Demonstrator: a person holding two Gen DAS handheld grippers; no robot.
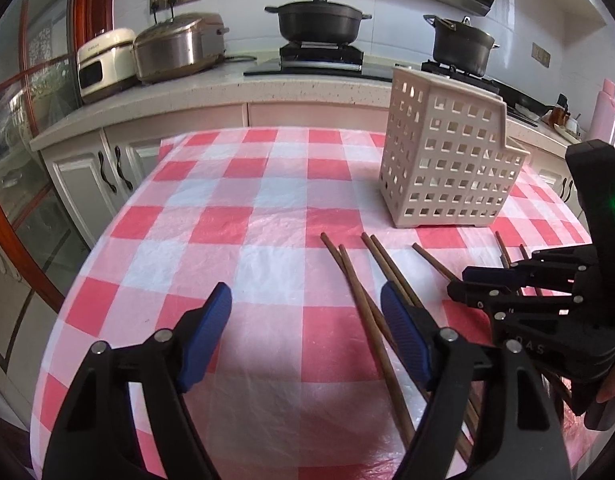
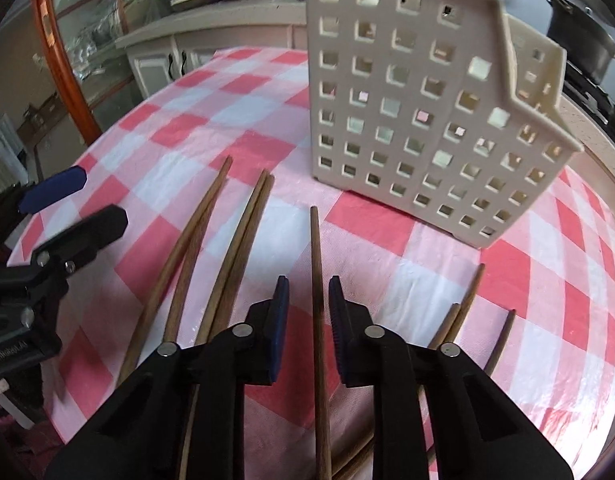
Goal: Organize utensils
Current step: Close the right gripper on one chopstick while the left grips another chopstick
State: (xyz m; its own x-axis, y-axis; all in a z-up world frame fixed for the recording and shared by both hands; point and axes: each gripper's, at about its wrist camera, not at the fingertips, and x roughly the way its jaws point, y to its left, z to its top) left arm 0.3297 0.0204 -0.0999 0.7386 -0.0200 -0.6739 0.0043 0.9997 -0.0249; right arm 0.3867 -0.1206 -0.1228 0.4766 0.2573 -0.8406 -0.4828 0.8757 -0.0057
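Several brown wooden chopsticks (image 1: 357, 292) lie fanned out on the red-and-white checked tablecloth (image 1: 243, 224). Behind them a beige perforated utensil basket (image 1: 447, 160) stands upright. My left gripper (image 1: 305, 294) is open wide low over the cloth, nothing between its blue pads, its right finger (image 1: 403, 328) above a chopstick pair. My right gripper (image 2: 308, 284) straddles a single chopstick (image 2: 316, 248); the jaws stand narrow, with a gap on each side of the stick. In the right wrist view the basket (image 2: 419, 100) is close ahead, and the left gripper (image 2: 87, 200) shows at the left edge.
A kitchen counter (image 1: 235, 88) runs behind the table with a rice cooker (image 1: 175, 46), a white appliance (image 1: 103, 64) and two dark pots (image 1: 319, 20) on a stove. Cabinet doors (image 1: 91, 176) are at the left, and the table edge (image 1: 79, 264) curves nearby.
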